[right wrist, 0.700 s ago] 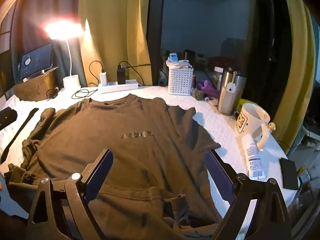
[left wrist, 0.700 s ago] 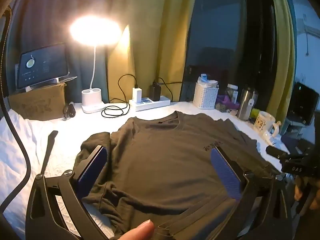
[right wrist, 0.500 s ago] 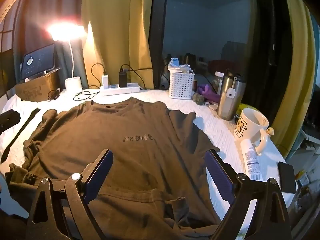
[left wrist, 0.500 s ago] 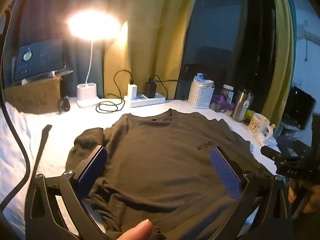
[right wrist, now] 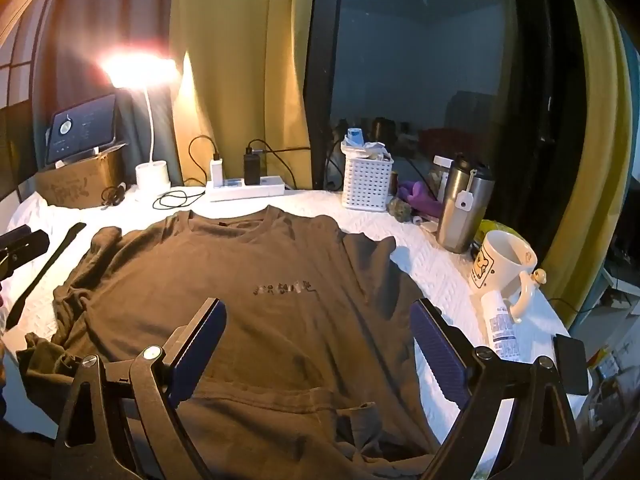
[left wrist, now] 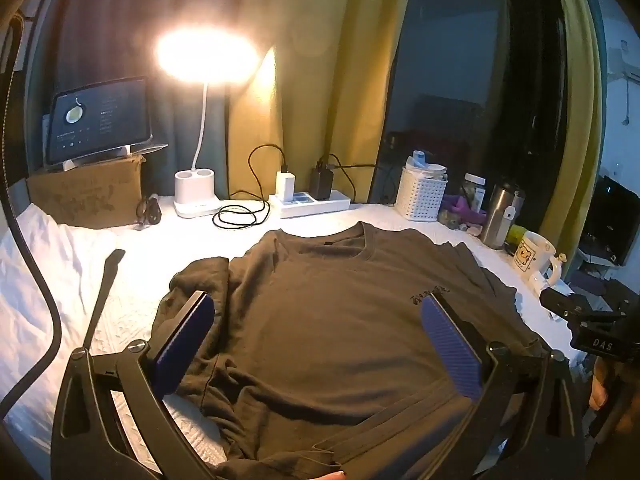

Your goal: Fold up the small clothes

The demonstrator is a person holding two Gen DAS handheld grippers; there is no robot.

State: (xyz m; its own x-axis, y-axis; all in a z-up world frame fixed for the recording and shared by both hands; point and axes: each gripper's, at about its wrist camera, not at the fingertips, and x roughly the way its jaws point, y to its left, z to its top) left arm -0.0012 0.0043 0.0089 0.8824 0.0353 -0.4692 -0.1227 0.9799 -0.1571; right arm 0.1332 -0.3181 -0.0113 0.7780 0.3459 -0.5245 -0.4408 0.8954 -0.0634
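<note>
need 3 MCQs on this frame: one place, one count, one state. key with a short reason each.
1. Where does the mug stand?
A. right of the T-shirt
B. on the cardboard box
C. under the lamp

2. How many chargers are plugged into the power strip?
A. none
B. two
C. four

3. How is the right gripper?
A. shut on the hem
B. open above the shirt
C. shut on the mug

Key: 1 A, it stands past the shirt's right sleeve; 2 B, one white, one black; 3 B, its pads stand wide apart, nothing pinched.

Dim room, glaring desk lamp (left wrist: 206, 56), fisheye-curved edges
</note>
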